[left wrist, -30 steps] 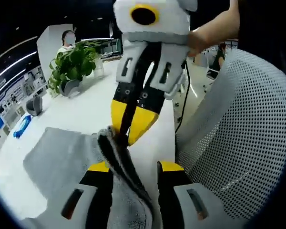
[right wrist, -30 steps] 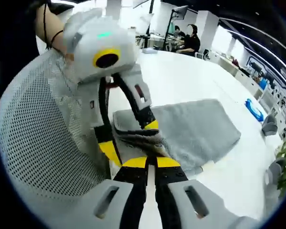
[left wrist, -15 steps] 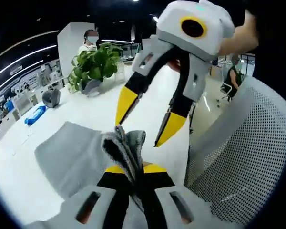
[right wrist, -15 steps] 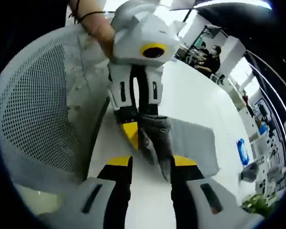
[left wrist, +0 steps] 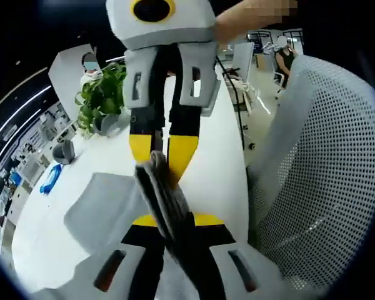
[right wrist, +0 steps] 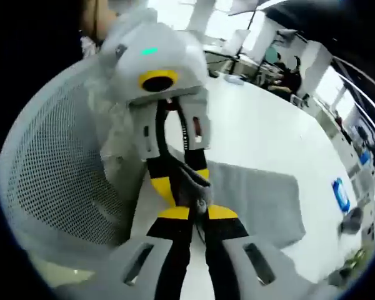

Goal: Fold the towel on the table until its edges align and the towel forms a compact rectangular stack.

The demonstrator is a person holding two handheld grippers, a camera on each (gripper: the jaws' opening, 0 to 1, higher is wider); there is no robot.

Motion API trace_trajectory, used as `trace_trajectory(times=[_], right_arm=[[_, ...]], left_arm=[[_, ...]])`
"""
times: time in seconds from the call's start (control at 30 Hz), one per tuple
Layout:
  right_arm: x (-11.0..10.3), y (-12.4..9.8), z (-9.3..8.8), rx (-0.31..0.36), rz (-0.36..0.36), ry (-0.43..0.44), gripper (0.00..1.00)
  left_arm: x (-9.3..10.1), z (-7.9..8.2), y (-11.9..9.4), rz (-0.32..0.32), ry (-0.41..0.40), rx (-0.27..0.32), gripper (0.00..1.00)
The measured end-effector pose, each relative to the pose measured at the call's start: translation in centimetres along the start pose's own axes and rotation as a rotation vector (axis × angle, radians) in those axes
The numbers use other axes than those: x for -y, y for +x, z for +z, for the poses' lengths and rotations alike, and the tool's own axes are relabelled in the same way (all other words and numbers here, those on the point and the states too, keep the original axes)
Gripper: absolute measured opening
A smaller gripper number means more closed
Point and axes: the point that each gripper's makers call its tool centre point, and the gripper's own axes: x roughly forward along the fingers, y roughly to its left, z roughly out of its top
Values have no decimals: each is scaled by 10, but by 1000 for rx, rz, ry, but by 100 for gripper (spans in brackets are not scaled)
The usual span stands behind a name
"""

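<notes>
My left hand-held gripper (left wrist: 173, 220) and right hand-held gripper (right wrist: 197, 212) each clench the towel (left wrist: 100, 209) edge, bunched at 12 o'clock. Its far half lies flat on the tabletop (left wrist: 219, 159). Folding looks barely begun; aligning and stacking remain.

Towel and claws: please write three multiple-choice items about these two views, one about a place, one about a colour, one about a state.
1. Where is the potted plant?
A. on the white table
B. on the mesh chair
C. on the floor

2. What colour is the towel?
A. blue
B. grey
C. red

3. How does the left claw stand?
A. wide open above the towel
B. shut on the towel
C. shut on the plant

Answers: 1 A, the plant stands on the far part of the tabletop in the left gripper view. 2 B, the cloth is grey in both views. 3 B, its yellow-tipped jaws pinch a bunched fold of towel; the right claw grips the same fold.
</notes>
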Motion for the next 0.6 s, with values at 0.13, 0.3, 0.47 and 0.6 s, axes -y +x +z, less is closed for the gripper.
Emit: trace_trajectory(times=[0.13, 0.3, 0.47, 0.6], right_arm=[[35, -7, -17, 91, -41, 347, 4], [63, -11, -53, 148, -108, 680, 4], [63, -7, -73, 203, -73, 882, 4], [59, -9, -74, 221, -91, 890, 4]], left_arm=[[-10, -25, -1, 27, -42, -77, 17], [-30, -49, -8, 85, -235, -107, 18], [-44, -50, -8, 98, -472, 15, 16], [-52, -36, -11, 110, -514, 105, 12]])
